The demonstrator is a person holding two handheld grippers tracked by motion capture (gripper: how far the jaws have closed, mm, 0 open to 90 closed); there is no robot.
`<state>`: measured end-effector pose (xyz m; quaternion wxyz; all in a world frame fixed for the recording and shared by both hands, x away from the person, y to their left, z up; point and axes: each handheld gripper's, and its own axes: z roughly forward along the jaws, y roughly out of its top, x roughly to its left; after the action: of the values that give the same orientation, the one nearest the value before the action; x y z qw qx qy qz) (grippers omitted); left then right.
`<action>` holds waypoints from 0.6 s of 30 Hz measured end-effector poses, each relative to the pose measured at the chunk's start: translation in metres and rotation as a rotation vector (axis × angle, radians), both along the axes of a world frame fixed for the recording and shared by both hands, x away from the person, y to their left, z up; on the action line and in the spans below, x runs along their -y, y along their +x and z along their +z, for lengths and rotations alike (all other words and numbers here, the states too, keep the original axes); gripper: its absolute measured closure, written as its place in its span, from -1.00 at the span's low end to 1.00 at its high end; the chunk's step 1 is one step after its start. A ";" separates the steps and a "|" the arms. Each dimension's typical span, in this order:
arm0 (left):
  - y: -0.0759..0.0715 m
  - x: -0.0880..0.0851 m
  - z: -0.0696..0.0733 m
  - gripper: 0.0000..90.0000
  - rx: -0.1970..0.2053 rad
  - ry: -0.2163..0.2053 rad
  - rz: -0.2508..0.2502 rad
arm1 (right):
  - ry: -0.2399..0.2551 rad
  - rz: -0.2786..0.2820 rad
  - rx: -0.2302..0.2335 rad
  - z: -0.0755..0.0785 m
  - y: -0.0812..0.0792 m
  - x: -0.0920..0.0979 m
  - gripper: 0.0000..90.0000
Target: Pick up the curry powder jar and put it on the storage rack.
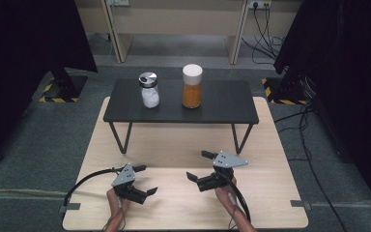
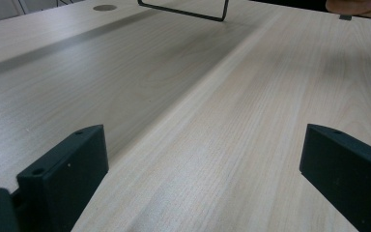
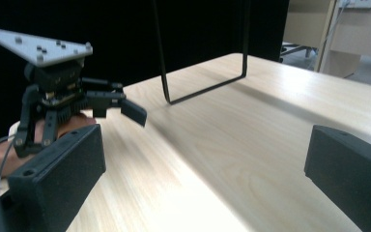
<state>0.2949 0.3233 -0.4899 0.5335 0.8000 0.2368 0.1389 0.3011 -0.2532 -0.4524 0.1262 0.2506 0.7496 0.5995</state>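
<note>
Pale wood tabletop (image 1: pixel 270 203) on grey carpet, black curtains at both sides. Small black shelf (image 1: pixel 222 104) on wire legs stands across the far half. On it: salt jar (image 1: pixel 149 90) left of centre, orange jar (image 1: pixel 192 86) just beside, apart, both upright.

Left hand-held gripper (image 1: pixel 145 180) near the front edge, left of centre: jaws spread wide, empty, over bare wood. Right hand-held gripper (image 1: pixel 199 166) near the front edge, right of centre: jaws wide apart, released, holding nothing. Both well apart from the jars.
</note>
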 end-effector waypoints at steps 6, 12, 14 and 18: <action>0.001 0.000 0.000 -0.94 -0.003 0.000 -0.001 | -0.018 -0.009 -0.009 -0.021 -0.005 -0.002 -0.97; 0.001 0.000 0.000 -0.94 -0.002 0.002 -0.001 | -0.050 -0.038 -0.008 -0.036 -0.009 -0.005 -0.97; 0.001 0.000 0.000 -0.94 -0.003 0.000 -0.001 | -0.053 -0.047 -0.008 -0.039 -0.009 -0.005 -0.97; 0.001 0.000 0.000 -0.94 -0.004 0.000 -0.001 | -0.035 -0.065 -0.015 -0.050 -0.009 -0.002 -0.97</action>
<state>0.2958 0.3233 -0.4897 0.5331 0.8004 0.2376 0.1369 0.2922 -0.2509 -0.5027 0.1446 0.2771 0.7523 0.5799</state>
